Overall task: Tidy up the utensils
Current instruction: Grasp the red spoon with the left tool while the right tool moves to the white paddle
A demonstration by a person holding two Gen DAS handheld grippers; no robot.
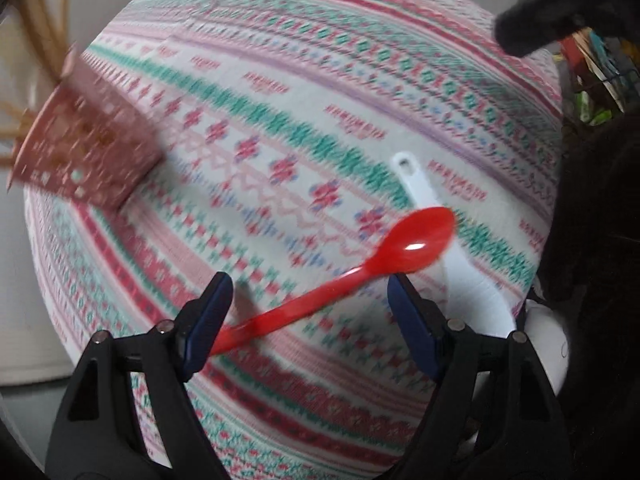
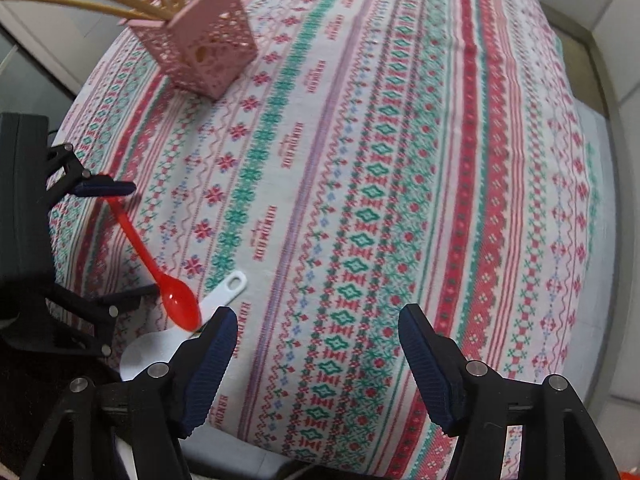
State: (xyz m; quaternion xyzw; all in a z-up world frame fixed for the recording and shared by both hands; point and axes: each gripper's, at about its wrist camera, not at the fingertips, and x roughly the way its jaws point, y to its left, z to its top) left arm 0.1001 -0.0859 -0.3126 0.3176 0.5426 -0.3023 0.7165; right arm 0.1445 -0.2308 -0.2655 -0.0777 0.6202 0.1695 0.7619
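Observation:
My left gripper (image 1: 308,320) is open, its fingers wide apart over the patterned tablecloth. A red plastic spoon (image 1: 360,272) lies between them, its handle end touching the left finger and its bowl over a white spoon (image 1: 460,256). In the right wrist view the red spoon (image 2: 160,268) hangs from the left gripper's blue fingertip (image 2: 104,189), and the white spoon (image 2: 208,308) lies below it. A pink perforated utensil holder (image 2: 208,44) with several wooden utensils stands at the far left; it also shows in the left wrist view (image 1: 88,148). My right gripper (image 2: 316,356) is open and empty.
The patterned tablecloth (image 2: 400,160) covers the table. A white surface and a grey floor show past its right edge (image 2: 608,200). A black wire basket with colourful items (image 1: 596,76) stands at the far right of the left wrist view.

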